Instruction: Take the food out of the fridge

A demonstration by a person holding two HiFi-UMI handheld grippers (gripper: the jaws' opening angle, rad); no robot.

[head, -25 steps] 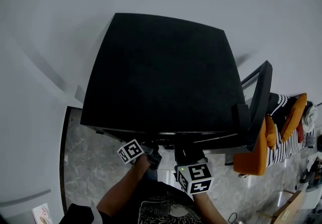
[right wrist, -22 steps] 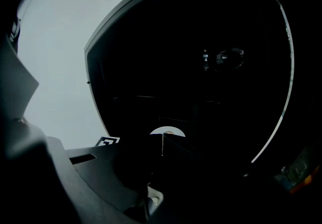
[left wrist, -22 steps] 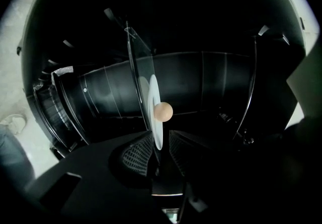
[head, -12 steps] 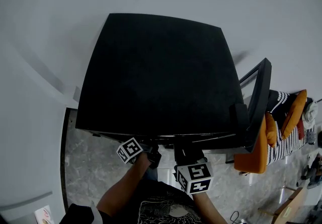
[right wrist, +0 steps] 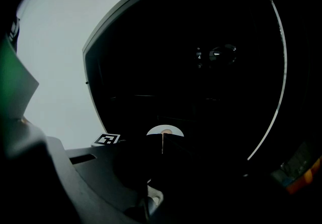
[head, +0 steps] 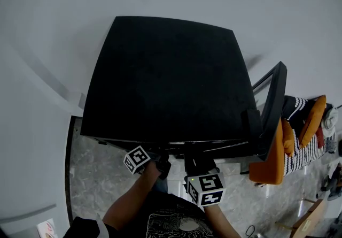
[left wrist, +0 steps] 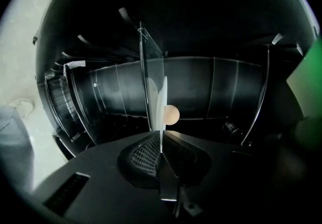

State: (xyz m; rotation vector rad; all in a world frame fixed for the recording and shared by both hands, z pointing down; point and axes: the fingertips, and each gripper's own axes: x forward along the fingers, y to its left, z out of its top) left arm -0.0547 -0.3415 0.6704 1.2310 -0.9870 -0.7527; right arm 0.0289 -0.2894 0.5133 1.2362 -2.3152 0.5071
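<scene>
A black fridge (head: pixel 171 76) is seen from above, its door (head: pixel 272 106) swung open at the right. Both grippers reach into it under its top edge, so the head view shows only their marker cubes (head: pixel 138 159) (head: pixel 207 189). Inside, a white plate (left wrist: pixel 158 99) seen edge-on carries a round pale food (left wrist: pixel 171 115). My left gripper (left wrist: pixel 161 140) is shut on the plate's near rim. My right gripper (right wrist: pixel 162 143) has its jaws together just short of the same plate (right wrist: pixel 165 130), with the left gripper's cube (right wrist: pixel 106 139) beside it.
A glass shelf (left wrist: pixel 148 67) runs along the plate, and ribbed fridge walls (left wrist: pixel 80 102) close in around it. A dial (right wrist: pixel 216 54) glints deep inside. An orange chair with a striped cushion (head: pixel 299 135) stands right of the door. Marble floor (head: pixel 91 178) lies below.
Both grippers stay where they were at the fridge front. Only the head view has shifted slightly.
</scene>
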